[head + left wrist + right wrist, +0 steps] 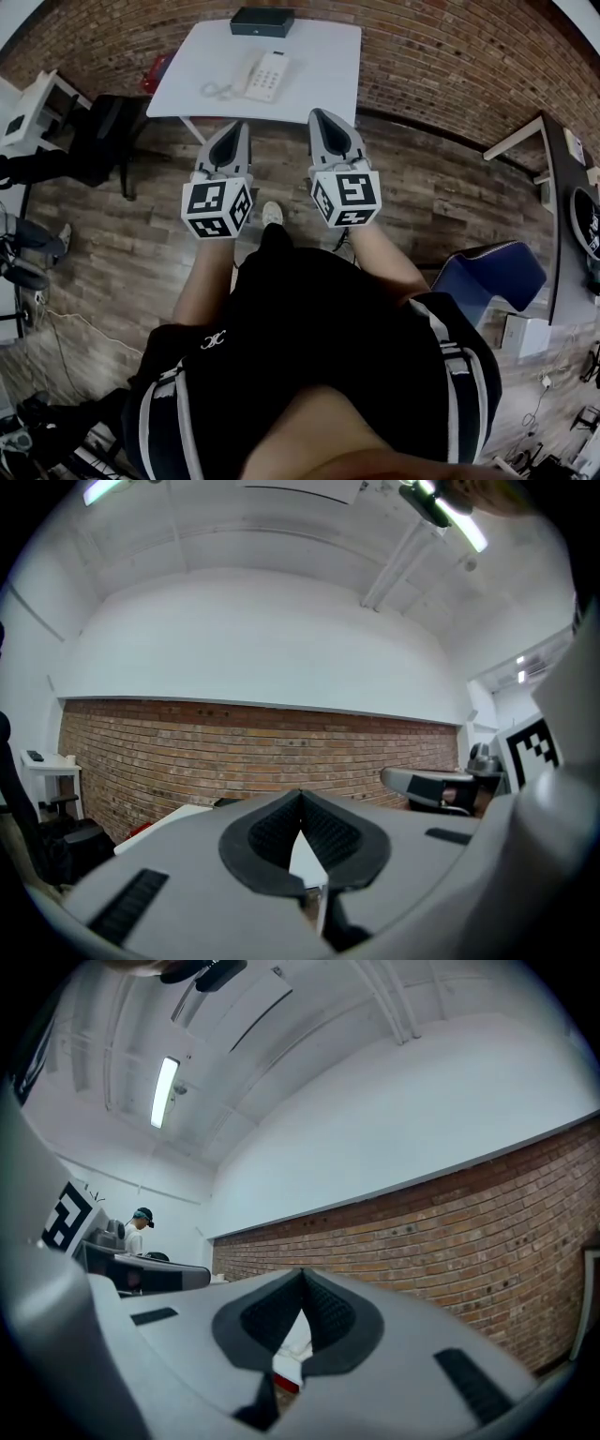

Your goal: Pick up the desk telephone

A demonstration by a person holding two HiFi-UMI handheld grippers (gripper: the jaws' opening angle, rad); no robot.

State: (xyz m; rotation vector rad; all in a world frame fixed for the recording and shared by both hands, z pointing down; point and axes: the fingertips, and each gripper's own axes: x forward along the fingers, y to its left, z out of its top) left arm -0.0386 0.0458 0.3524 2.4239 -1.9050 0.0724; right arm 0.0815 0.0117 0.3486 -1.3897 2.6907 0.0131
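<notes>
Head view: a rough red brick wall (pixel 441 56) and wood-plank floor (pixel 141 253) surround a smooth white rectangular table (pixel 319 75). A flat black box (pixel 262 21) lies at its far edge. Nearer, left of centre, sits the cream plastic desk telephone (pixel 263 77) with its coiled cord. The grey, pointed left gripper (pixel 234 128) and right gripper (pixel 321 117) hover short of the table, jaws pressed together and empty, apparently carried level for the approach.

A white table (pixel 319 66) stands on a wood-plank floor (pixel 422 187), close to a brick wall (pixel 450 56). A white telephone (pixel 263 75) lies flat on the left half of the top, its handset along its left side. Its coiled cord (pixel 217 90) rests on the table just to the left. A black box (pixel 262 21) sits at the far edge, behind the telephone and apart from it.
</notes>
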